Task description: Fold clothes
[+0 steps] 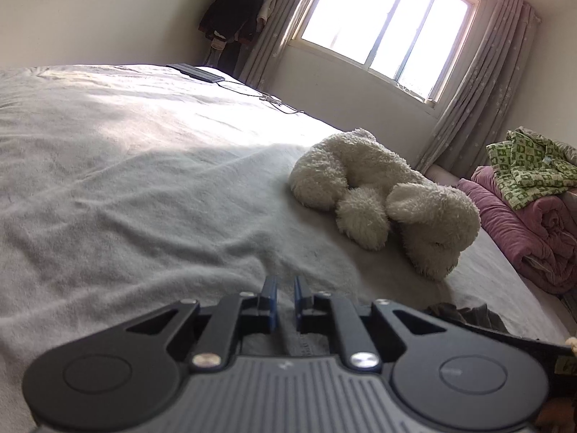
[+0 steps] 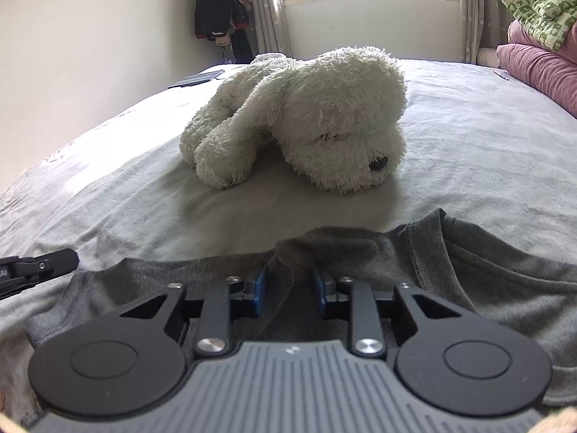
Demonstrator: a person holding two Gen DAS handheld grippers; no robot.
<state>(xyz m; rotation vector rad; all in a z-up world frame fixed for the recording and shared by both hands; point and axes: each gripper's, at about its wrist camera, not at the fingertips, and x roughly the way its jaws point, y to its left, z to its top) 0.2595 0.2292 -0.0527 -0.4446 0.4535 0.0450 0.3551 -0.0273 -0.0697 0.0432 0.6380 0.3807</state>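
R fingers (image 2: pixel 289 290) astride grey shirt (image 2: pixel 468 274) fold, apart.

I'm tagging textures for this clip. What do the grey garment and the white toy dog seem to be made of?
Grey garment: looks like soft knit jersey, probably cotton, matte, with stitched seams and limp creases. White toy dog: shaggy plush pile, likely synthetic, tufted and slightly matted. Fibre content can't be confirmed by sight.

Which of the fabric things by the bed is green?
The green-and-white checked garment, piled on the pink quilt at the bed's side; the dark grey shirt lies under the right gripper.
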